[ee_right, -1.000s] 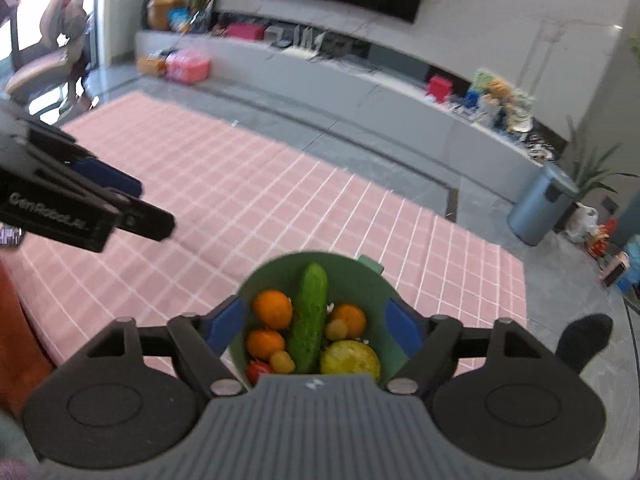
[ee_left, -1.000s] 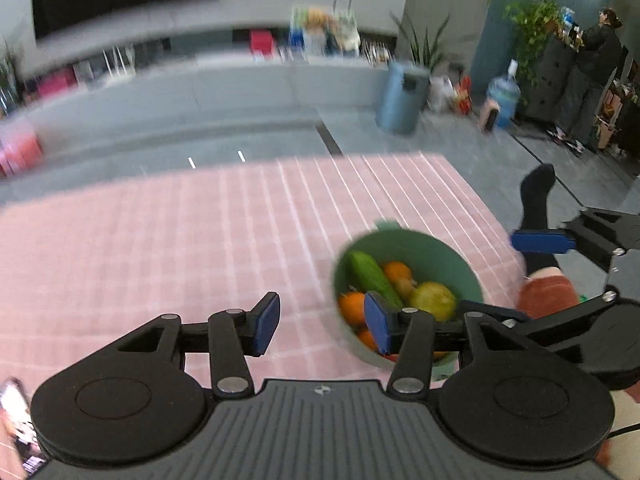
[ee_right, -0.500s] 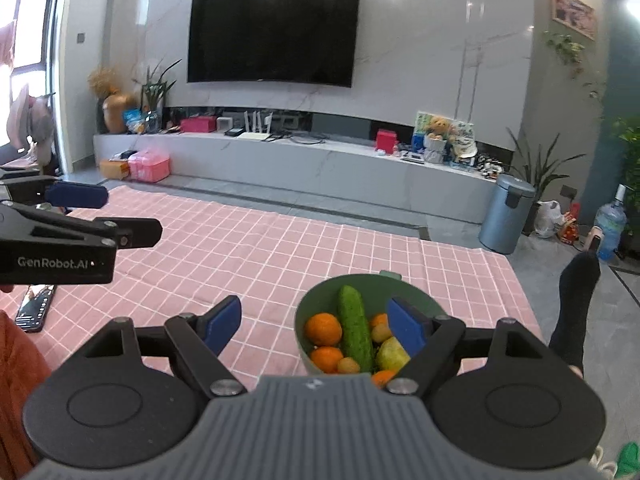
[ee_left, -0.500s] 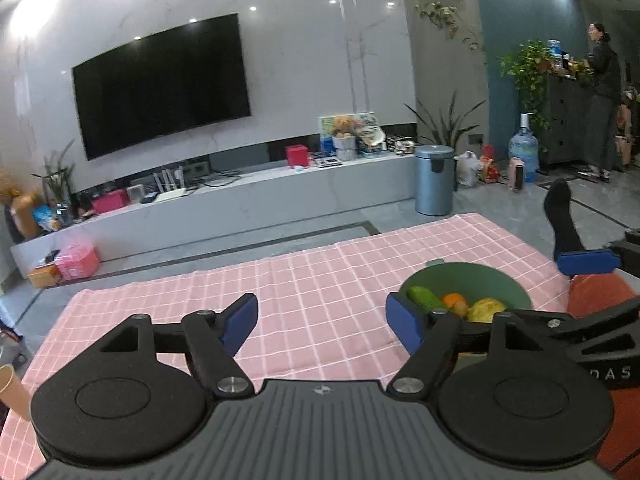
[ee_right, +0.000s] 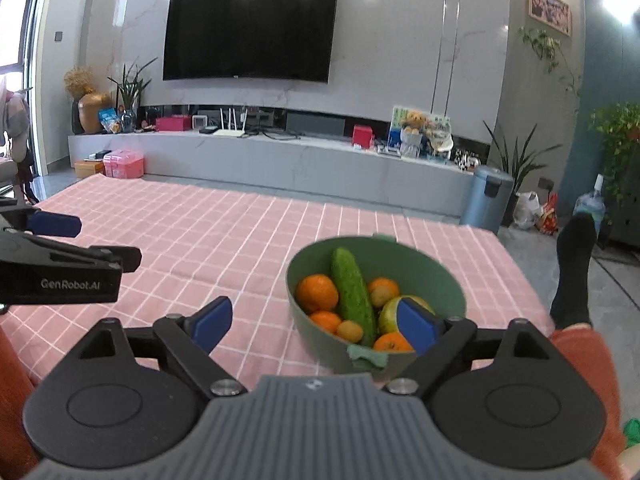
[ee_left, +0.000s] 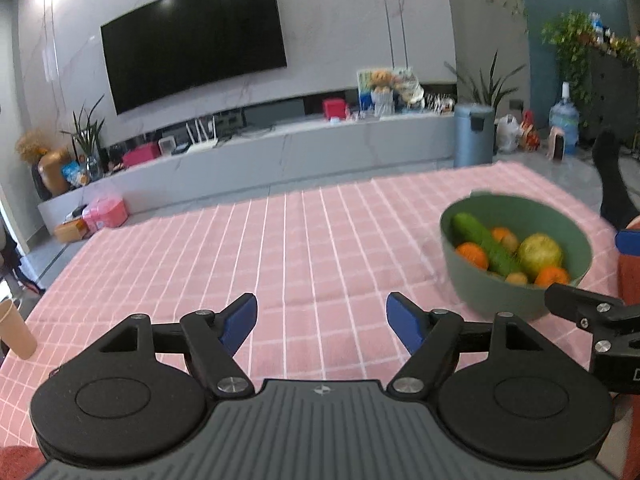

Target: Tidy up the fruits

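A green bowl [ee_right: 440, 272] stands on the pink checked cloth near its right edge. It holds a cucumber [ee_right: 354, 292], oranges [ee_right: 316, 292], a yellow-green fruit [ee_right: 388, 314] and small brown fruits. My right gripper [ee_right: 314, 320] hovers just short of the bowl, its jaws opening. Its right pad [ee_right: 416, 326] shows in front of the bowl's near rim, and nothing is pressed between the pads. My left gripper [ee_left: 320, 316] is open and empty over bare cloth. The bowl [ee_left: 472, 292] sits to its right, with the cucumber [ee_left: 486, 248] inside.
A paper cup [ee_left: 14, 330] stands at the cloth's near left corner. A person's foot in a black sock [ee_right: 572, 272] and an orange-red clothed leg [ee_right: 576, 344] lie right of the bowl. Beyond the cloth [ee_right: 208, 240] are a grey floor and a long TV bench.
Both views have tipped up from looking down on the cloth to facing the TV wall. Both pairs of jaws have widened. The bowl now sits further right in the left wrist view.
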{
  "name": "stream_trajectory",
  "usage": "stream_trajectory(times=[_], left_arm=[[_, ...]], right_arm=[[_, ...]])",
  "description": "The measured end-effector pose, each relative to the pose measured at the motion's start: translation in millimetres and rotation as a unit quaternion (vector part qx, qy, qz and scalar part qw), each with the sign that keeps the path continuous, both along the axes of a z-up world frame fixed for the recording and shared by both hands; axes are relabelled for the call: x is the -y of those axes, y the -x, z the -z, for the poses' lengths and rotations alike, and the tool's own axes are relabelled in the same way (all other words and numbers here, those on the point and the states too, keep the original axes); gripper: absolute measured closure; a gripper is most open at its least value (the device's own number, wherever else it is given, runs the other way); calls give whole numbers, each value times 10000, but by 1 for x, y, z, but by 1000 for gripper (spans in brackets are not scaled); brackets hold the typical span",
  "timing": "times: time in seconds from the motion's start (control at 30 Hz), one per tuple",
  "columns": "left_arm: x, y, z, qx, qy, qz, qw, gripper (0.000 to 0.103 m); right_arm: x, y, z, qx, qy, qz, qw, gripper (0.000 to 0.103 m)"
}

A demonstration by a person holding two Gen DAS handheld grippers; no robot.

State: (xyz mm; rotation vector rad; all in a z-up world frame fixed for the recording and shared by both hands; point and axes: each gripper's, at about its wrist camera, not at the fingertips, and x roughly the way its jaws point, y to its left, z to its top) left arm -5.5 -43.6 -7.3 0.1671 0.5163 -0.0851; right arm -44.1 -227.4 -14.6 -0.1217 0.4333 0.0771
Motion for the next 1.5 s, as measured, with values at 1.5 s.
stream_trajectory(times=[1.5], left_arm=[[-14,-2,9,-535,37,-157,9984,16]], right_arm=[[-2,-4,20,-74,-125,-17,9999,15]])
